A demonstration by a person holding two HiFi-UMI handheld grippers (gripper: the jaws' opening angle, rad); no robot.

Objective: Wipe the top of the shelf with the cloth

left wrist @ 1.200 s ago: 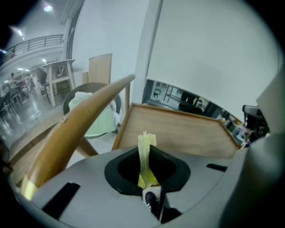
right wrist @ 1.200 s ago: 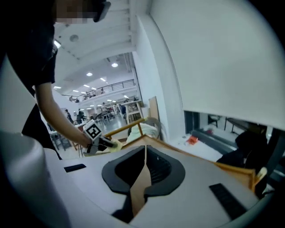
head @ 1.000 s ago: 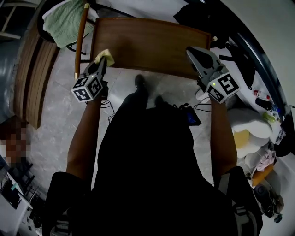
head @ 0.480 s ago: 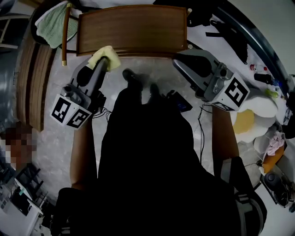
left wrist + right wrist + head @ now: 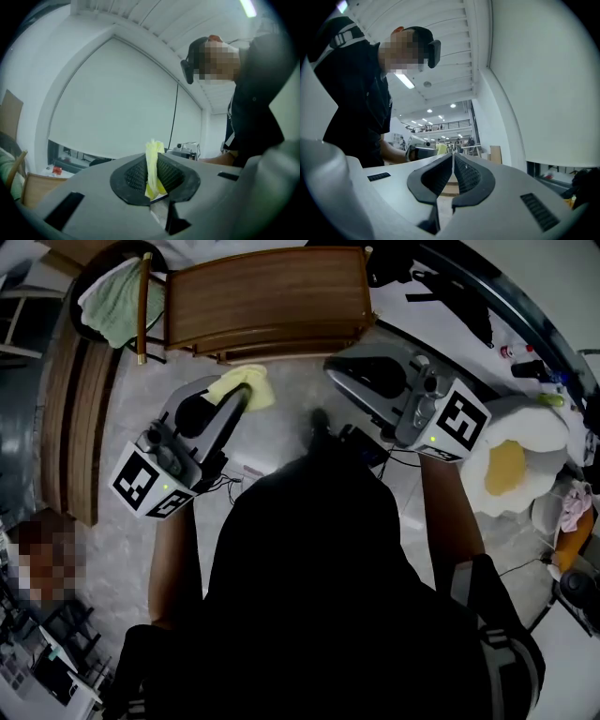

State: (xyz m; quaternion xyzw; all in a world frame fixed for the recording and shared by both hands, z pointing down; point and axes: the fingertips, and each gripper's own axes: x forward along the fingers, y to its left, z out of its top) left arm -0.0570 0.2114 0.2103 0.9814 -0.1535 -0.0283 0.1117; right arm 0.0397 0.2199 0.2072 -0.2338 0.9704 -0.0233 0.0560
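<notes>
- The left gripper (image 5: 236,399) was clamped on the yellow cloth (image 5: 246,385). In the left gripper view a folded strip of it stood up between the ribbed pads (image 5: 136,174).
- The cloth wasn't on the wooden shelf (image 5: 267,292). It hung just off the shelf's near edge, toward the left half, over the grey floor (image 5: 281,427).
- The right gripper (image 5: 337,367) was pinched closed with nothing in it. Its view showed the two pads (image 5: 468,177) meeting in a thin line.
- The right gripper sat just in front of the shelf's near-right corner, also clear of the top.
- The shelf top looked bare from edge to edge, so there was plenty of open wood up there.
- It was tight on the left side, where a chair rail (image 5: 142,306) with a green towel (image 5: 105,301) over it stood right beside the shelf's left edge.
- Some dark stuff (image 5: 422,282) I couldn't really make out lay past the right edge.
- A strip of floor ran between the shelf's front edge and the person, with cables (image 5: 398,457) lying off to the right of it.
</notes>
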